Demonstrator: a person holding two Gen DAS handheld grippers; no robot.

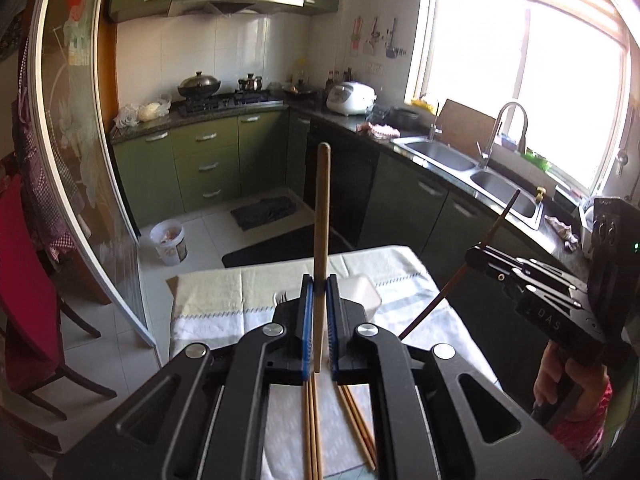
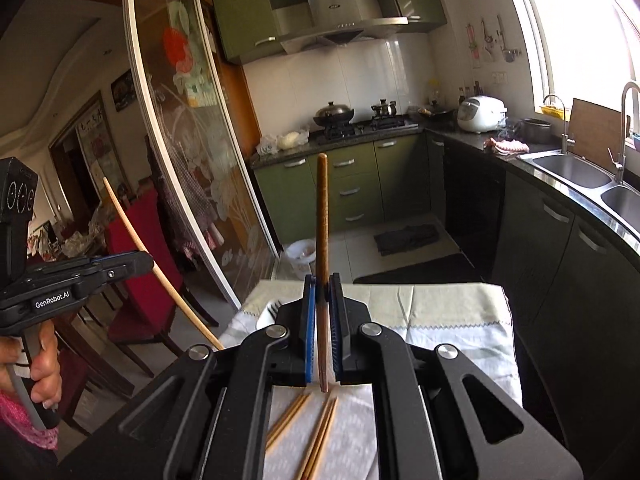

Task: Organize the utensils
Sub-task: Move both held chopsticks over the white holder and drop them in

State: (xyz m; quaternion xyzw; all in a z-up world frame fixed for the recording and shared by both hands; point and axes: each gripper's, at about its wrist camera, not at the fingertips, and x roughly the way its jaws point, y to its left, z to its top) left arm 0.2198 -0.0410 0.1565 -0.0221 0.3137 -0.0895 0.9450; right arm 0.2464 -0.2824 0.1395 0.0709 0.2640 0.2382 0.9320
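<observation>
My left gripper (image 1: 320, 282) is shut on a light wooden chopstick (image 1: 322, 216) that stands upright above the table. My right gripper (image 2: 322, 280) is shut on a dark brown chopstick (image 2: 322, 216), also upright. Each gripper shows in the other's view: the right gripper (image 1: 476, 250) with its dark chopstick (image 1: 460, 276), the left gripper (image 2: 144, 260) with its light chopstick (image 2: 156, 268). Several loose wooden chopsticks (image 1: 312, 428) (image 2: 316, 436) lie on the cloth-covered table (image 1: 224, 300) below the grippers. A white tray (image 1: 362, 292) with a fork (image 2: 274, 306) sits at the table's far end.
The table stands in a kitchen with green cabinets (image 1: 208, 160), a stove with a wok (image 1: 199, 86), a double sink (image 1: 472, 164) on the right counter and a white bucket (image 1: 170, 242) on the floor. A red chair (image 2: 136, 280) and a glass sliding door (image 2: 192, 152) are to the left.
</observation>
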